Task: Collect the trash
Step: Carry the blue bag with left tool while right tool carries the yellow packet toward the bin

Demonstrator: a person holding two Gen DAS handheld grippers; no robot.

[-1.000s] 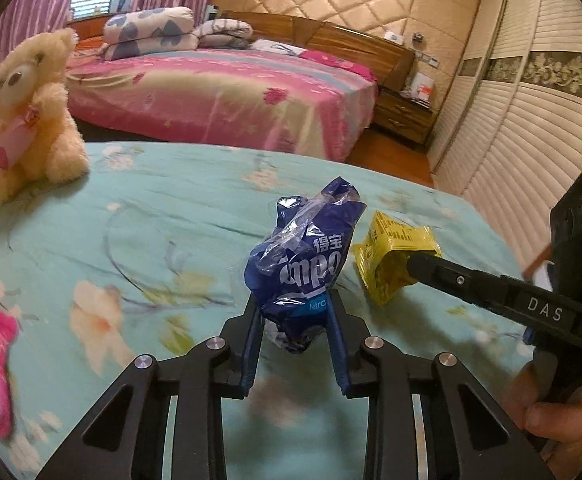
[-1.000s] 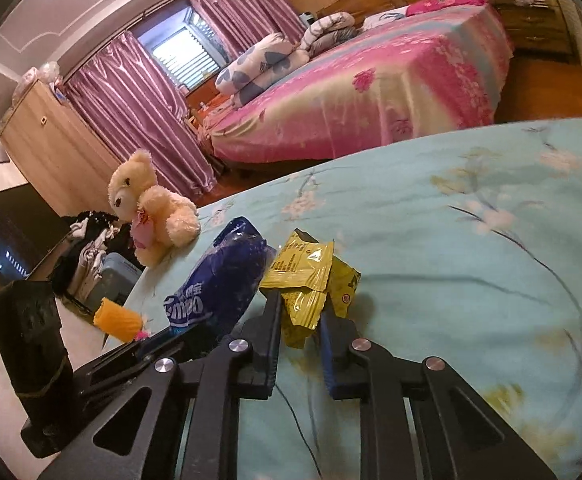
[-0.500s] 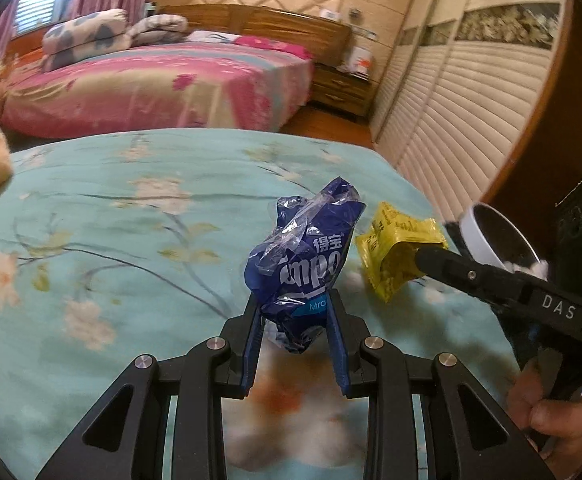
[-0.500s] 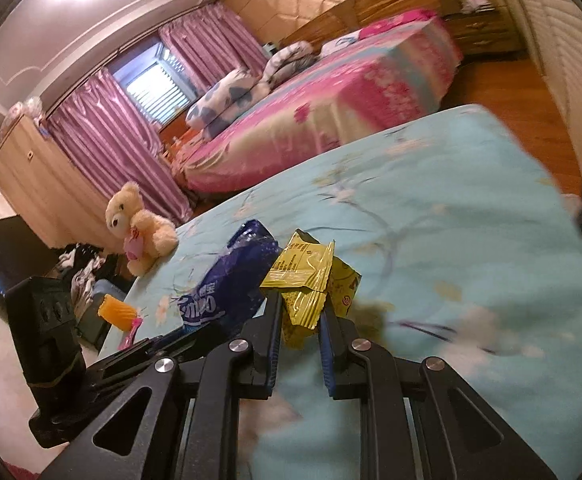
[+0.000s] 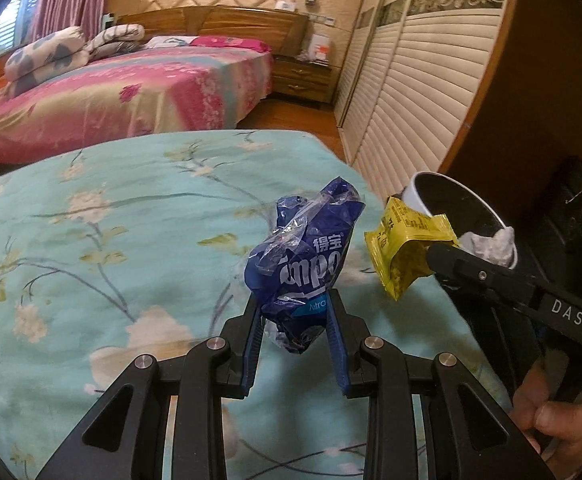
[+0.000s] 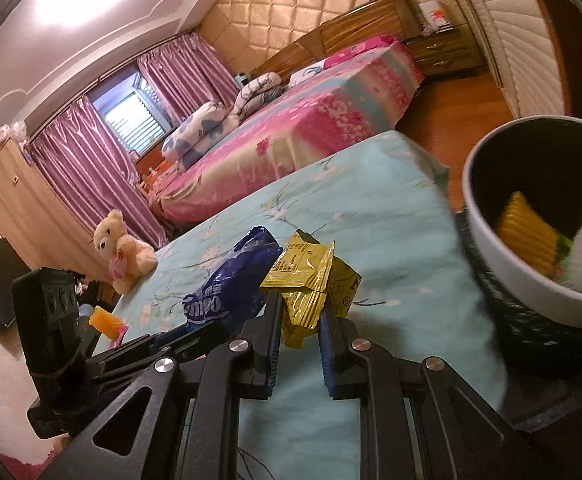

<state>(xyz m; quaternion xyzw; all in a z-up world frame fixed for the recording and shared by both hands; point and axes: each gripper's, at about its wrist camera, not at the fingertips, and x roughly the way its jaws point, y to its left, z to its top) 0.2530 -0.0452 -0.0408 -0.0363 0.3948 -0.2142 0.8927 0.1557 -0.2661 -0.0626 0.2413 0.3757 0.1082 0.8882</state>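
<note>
Your left gripper is clamped on the crumpled blue wrapper, and your right gripper pinches the yellow packet; both pieces ride in the air above the turquoise bedspread. Over the last second you have swung both loads rightward, away from the teddy bear and toward the bed's edge, so the white-rimmed bin has come into sight just beside the mattress. That puts you at the drop-off stage. In the right wrist view the bin already holds what looks like tissue and a yellow ribbed item, though blur makes that uncertain. The yellow packet is nearer the rim; neither piece is over the opening yet, so carry on before letting go.
</note>
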